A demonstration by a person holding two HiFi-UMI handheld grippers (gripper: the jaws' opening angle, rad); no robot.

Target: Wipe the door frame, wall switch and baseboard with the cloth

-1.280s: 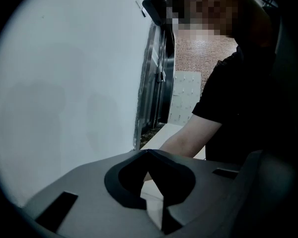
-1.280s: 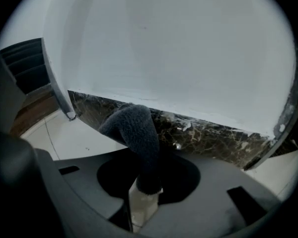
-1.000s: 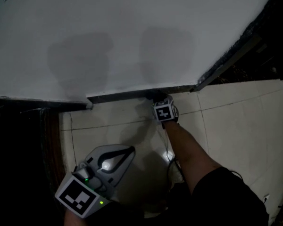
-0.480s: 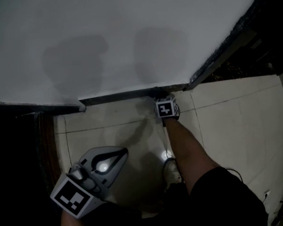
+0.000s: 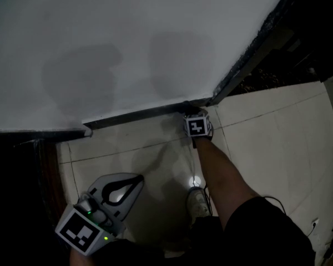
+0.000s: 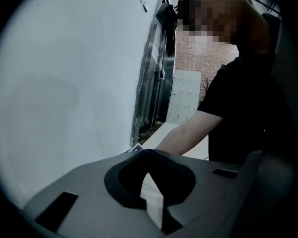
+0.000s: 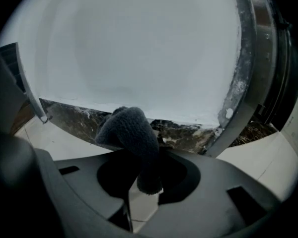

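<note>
Baseboard (image 5: 139, 115) runs dark along the foot of the white wall (image 5: 127, 43) and ends at the door frame (image 5: 255, 51) on your right. Over the last second your right gripper (image 7: 158, 151) has slid rightward along that strip and now sits just short of the frame's foot. Its jaws are clamped on the dark cloth (image 7: 131, 130), whose bunched end appears to press on the baseboard. That stretch looks nearly covered, so the frame seems the natural next surface. No wall switch shows in any view. Your left gripper (image 5: 139, 178) hangs low over the floor tiles, jaws together, holding nothing.
</note>
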